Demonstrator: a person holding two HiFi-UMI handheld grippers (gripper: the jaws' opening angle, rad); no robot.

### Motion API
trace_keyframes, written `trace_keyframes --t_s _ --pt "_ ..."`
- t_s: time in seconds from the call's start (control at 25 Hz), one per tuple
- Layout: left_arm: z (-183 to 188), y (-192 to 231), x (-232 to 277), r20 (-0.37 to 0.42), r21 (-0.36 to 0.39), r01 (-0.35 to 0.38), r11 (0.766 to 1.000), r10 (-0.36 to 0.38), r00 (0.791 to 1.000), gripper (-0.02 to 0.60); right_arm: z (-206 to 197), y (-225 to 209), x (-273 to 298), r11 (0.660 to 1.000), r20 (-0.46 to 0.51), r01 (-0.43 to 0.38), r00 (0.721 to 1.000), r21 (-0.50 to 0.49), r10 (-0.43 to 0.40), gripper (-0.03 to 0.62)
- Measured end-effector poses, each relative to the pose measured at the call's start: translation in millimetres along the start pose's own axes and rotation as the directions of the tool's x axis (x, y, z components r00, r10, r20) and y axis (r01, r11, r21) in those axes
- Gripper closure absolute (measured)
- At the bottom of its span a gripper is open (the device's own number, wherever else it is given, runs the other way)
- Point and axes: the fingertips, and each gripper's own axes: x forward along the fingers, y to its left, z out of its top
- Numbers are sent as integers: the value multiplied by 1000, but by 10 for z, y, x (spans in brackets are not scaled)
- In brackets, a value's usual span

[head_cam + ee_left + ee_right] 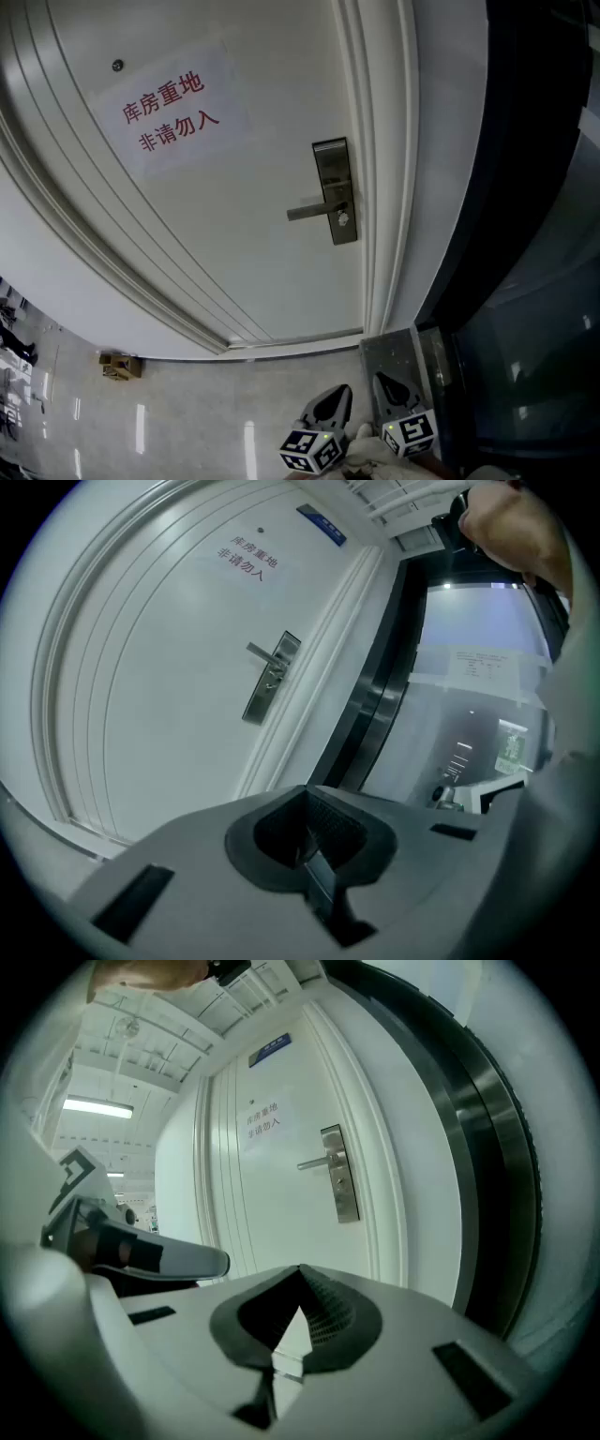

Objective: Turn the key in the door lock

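A white door (234, 234) bears a steel lock plate (335, 192) with a lever handle (305, 211) pointing left and a small round keyhole (343, 218) below it. I cannot make out a key there. Both grippers are low, near the floor and well short of the door. My left gripper (343, 390) is shut with nothing between its jaws. Beside it, my right gripper (381, 379) is also shut and empty. The lock plate (270, 679) lies far ahead of the left gripper (305, 789), and the lock plate (339, 1174) is likewise far from the right gripper (300, 1267).
A paper sign with red characters (169, 108) is stuck on the door. The white door frame (389, 187) meets a dark glass panel (525, 234) on the right. A small brown box (120, 366) sits on the glossy floor at the left. A hand (511, 527) shows at the upper right.
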Motion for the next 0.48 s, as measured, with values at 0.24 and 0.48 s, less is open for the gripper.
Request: trace_keyframes --t_s 0.24,0.48 --pt "-104 -100 -53 -21 19 14 1000 -14 1000 575 -86 52 -64 1000 2 0 1000 23 0 588" --pt "-57 -28 -27 -26 5 -8 1000 8 1000 575 -88 43 53 1000 -4 -25 1000 14 25 588"
